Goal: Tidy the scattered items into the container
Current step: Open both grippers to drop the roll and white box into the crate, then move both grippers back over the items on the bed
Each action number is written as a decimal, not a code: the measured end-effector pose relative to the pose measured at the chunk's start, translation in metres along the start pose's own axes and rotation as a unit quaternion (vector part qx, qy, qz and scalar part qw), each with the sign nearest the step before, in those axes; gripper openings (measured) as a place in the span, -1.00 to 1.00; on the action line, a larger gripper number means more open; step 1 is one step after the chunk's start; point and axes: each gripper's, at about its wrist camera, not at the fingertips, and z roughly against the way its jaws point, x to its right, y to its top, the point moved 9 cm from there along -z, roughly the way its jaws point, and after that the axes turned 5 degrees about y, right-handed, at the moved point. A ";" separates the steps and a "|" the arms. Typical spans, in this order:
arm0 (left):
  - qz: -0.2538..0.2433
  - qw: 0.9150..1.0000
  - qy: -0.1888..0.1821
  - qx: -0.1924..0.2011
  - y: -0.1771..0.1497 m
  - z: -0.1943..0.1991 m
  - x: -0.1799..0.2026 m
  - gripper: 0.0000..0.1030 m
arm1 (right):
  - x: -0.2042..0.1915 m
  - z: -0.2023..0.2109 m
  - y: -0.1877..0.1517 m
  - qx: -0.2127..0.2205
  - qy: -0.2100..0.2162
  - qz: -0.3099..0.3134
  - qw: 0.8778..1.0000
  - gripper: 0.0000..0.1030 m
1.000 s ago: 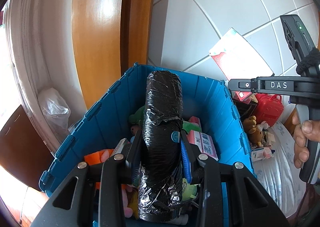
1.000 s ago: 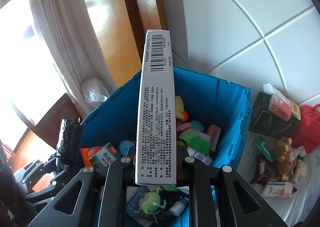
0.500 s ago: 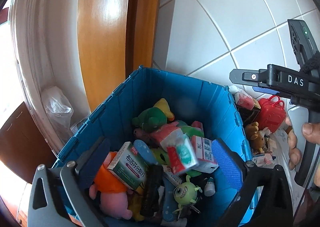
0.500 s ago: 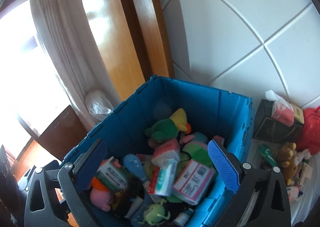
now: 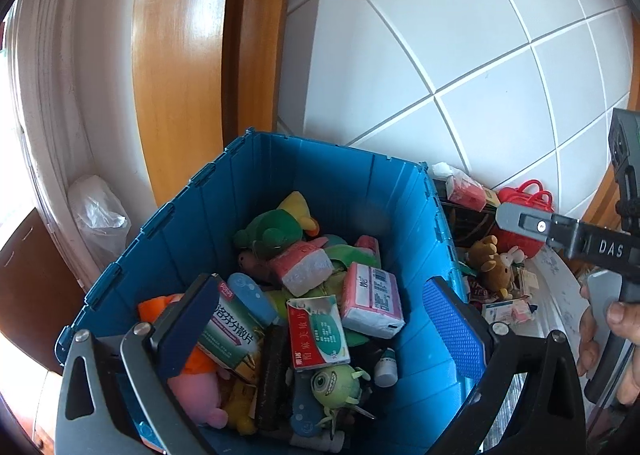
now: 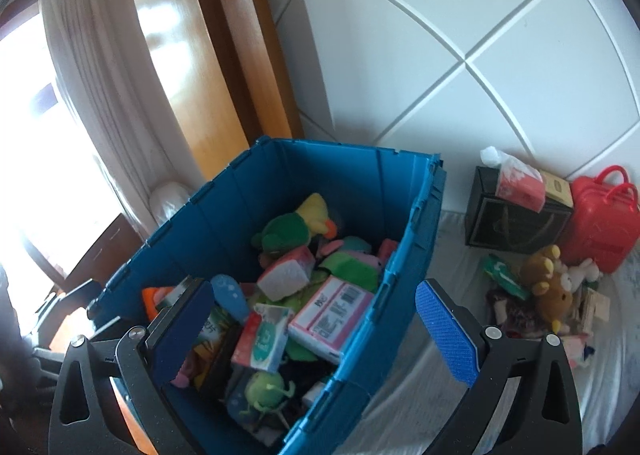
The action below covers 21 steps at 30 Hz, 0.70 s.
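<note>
Both tools hang above the blue crate (image 5: 352, 183) with nothing in their grasp. The left gripper (image 5: 320, 319) has its jaws spread wide over the crate's contents; the right gripper (image 6: 316, 331) is equally wide open, its right finger outside the crate's near wall.

The crate holds soft toys and cartons: a green plush (image 5: 272, 233), a pink carton (image 5: 374, 295), a red-and-green medicine box (image 5: 318, 333) and a one-eyed green toy (image 5: 334, 379). The loose items lie on the white cloth (image 6: 416, 395) to the right of the crate: a brown teddy (image 6: 550, 283), a red toy case (image 6: 600, 227), a black box (image 6: 512, 215) with a red tissue pack (image 6: 520, 183) on top, and small cartons beside the teddy.

We judge the step in hand to be the reach for the next loose item. Procedure:

1. We lift the right gripper clear of the crate rim before swinging right.
2. We keep the jaws fully apart during the approach.
3. We select the teddy or a small carton, which sit nearest.
4. We centre the item between the pads before closing; a plush body compresses, so we close firmly.
5. We keep the left gripper away from the right one's path.
</note>
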 end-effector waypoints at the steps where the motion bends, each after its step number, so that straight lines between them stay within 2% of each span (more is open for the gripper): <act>1: -0.005 1.000 -0.003 0.000 -0.001 0.001 0.009 1.00 | 0.006 0.004 -0.006 0.000 -0.002 -0.005 1.000 0.99; 10: -0.058 0.998 -0.031 -0.005 -0.006 0.006 0.094 1.00 | 0.076 0.041 -0.044 0.004 -0.021 -0.053 0.998 0.99; 21: -0.129 0.988 -0.081 -0.016 -0.027 0.002 0.218 1.00 | 0.208 0.097 -0.104 -0.006 -0.085 -0.117 0.990 0.99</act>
